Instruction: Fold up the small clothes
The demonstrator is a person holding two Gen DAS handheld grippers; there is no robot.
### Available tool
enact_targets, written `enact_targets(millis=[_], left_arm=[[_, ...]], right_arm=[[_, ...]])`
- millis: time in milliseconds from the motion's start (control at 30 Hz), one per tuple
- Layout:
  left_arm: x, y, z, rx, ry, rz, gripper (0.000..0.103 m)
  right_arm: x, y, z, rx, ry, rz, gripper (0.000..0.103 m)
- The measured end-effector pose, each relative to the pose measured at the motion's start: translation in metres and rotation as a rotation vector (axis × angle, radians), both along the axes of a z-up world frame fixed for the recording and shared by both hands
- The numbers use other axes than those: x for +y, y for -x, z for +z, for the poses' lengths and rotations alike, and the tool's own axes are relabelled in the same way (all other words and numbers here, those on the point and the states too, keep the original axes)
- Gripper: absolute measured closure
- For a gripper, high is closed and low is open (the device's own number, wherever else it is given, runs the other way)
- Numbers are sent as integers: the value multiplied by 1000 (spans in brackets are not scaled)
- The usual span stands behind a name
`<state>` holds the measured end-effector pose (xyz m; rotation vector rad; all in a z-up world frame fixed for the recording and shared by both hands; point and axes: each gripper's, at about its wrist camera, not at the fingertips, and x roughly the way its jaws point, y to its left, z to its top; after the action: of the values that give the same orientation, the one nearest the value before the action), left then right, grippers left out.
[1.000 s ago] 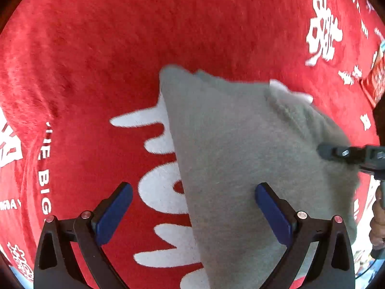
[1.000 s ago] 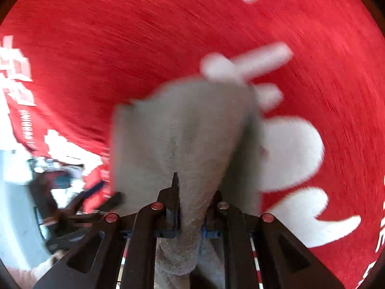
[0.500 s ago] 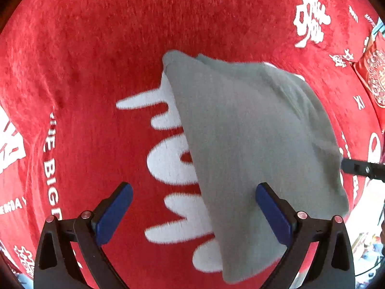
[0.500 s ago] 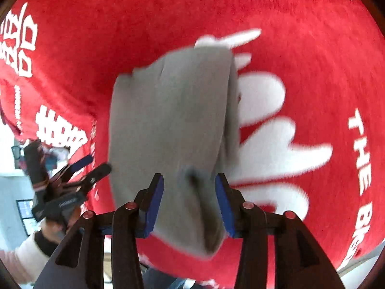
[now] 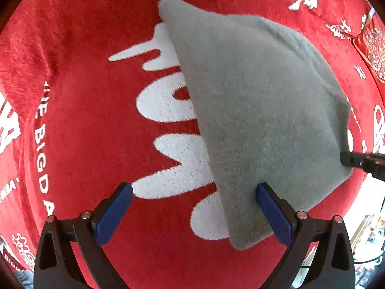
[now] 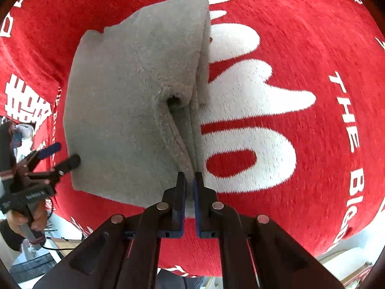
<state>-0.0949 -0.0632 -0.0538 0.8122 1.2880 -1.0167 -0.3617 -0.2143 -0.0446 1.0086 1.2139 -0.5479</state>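
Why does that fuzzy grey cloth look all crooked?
The fuzzy grey cloth lies skewed on the red blanket with white lettering; its layers don't line up, leaving a puckered gap near the right gripper, which pinches one edge. The left gripper hangs open.

grey garment: soft matt fleece, fuzzy nap | red blanket: plush pile, white woven lettering | left gripper: matt black plastic, blue rubbery pads, shiny metal rivets
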Motion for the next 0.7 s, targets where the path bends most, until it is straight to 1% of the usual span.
enact_targets(millis=[133, 233, 267, 300, 333, 367, 400, 467, 533, 567, 633, 667, 700], left_arm=[[0, -12, 12, -6, 9, 47, 1], [-2, -20, 20, -27, 12, 74, 1], [-3, -22, 23, -32, 14, 81, 1], [-5, -24, 26, -37, 18, 88, 1], [-7, -26, 29, -44, 24, 99, 1], [-9, -28, 30, -50, 32, 110, 1], [-11, -32, 33, -51, 43, 123, 1], [-17, -42, 35, -46, 60, 161, 1], [-24, -47, 35, -33, 68, 194, 1], [-28, -52, 35, -29, 73, 212, 1], [-36, -56, 32, -23, 79, 226, 1], [-40, -56, 31, -22, 77, 226, 1], [-43, -56, 28, -25, 73, 223, 1]], right_arm=[[-1, 9, 3, 1, -28, -60, 95], [-8, 21, 14, -4, -33, -119, 95], [-10, 21, 21, -7, -24, -154, 88], [-12, 24, 28, -6, -7, -187, 84], [-17, 26, 33, -21, 6, -215, 82], [-25, 26, 39, -57, 15, -242, 78], [-32, 24, 43, -91, 17, -262, 64], [-45, 16, 45, -136, 3, -276, 48], [-56, 2, 44, -156, 3, -258, 48], [-61, -8, 41, -142, 15, -231, 50], [-67, -24, 35, -113, 20, -198, 60], [-68, -31, 28, -90, 12, -178, 74], [-69, -40, 22, -54, 11, -156, 84]])
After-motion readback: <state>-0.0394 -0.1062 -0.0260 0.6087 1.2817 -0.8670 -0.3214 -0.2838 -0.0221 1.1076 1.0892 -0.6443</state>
